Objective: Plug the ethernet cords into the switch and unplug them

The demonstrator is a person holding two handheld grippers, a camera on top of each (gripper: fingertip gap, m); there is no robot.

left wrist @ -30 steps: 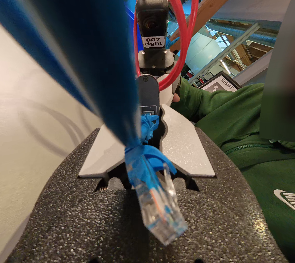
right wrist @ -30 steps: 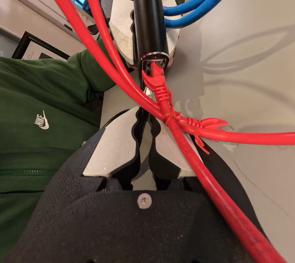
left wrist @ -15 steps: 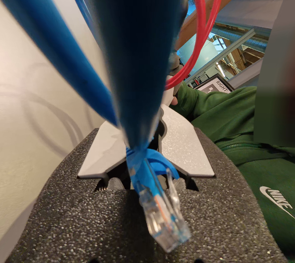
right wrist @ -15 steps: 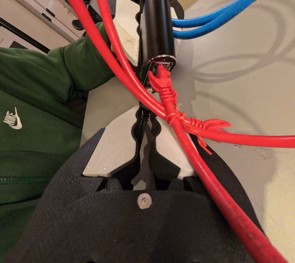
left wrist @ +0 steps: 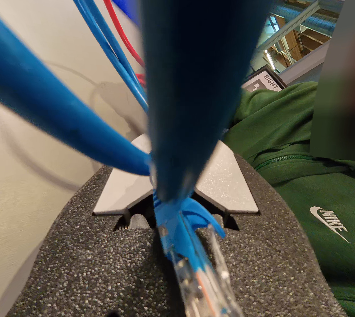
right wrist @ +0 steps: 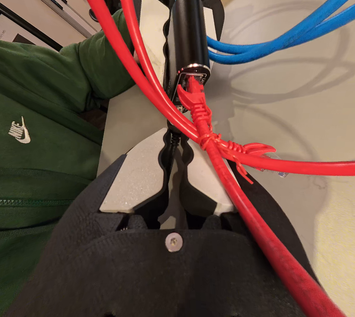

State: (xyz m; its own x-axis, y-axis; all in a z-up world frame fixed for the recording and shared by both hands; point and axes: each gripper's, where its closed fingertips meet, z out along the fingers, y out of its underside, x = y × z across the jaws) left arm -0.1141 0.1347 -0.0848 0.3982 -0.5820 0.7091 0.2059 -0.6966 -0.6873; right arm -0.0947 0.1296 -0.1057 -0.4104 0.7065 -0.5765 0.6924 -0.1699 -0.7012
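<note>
The black switch (right wrist: 189, 34) hangs between my two grippers over the beige table (right wrist: 288, 107). My left gripper (right wrist: 188, 63) is shut on its far barrel, where blue cords (right wrist: 269, 46) enter. A red plug (right wrist: 194, 86) sits in the near port. My right gripper (right wrist: 174, 134) is shut on the switch's thin black tail. A loose red plug (right wrist: 259, 151) dangles to the right. In the left wrist view a thick blue cord (left wrist: 192, 57) hides the switch. A loose blue plug (left wrist: 192, 246) with a clear tip lies over my left gripper's body, between the grey fingers (left wrist: 123, 190).
A person's green sleeve (right wrist: 57, 77) and jacket (left wrist: 288, 154) are close on one side. Red cords (right wrist: 107, 29) loop over my right gripper and blue cords (left wrist: 48, 105) cross the left view. A framed sign (left wrist: 263, 82) stands behind. Both grippers' tips are close together, under 4 cm apart.
In the left wrist view the blue cord has swung across and now hides the switch and the right gripper. In the right wrist view the switch has come slightly closer; both grips hold.
</note>
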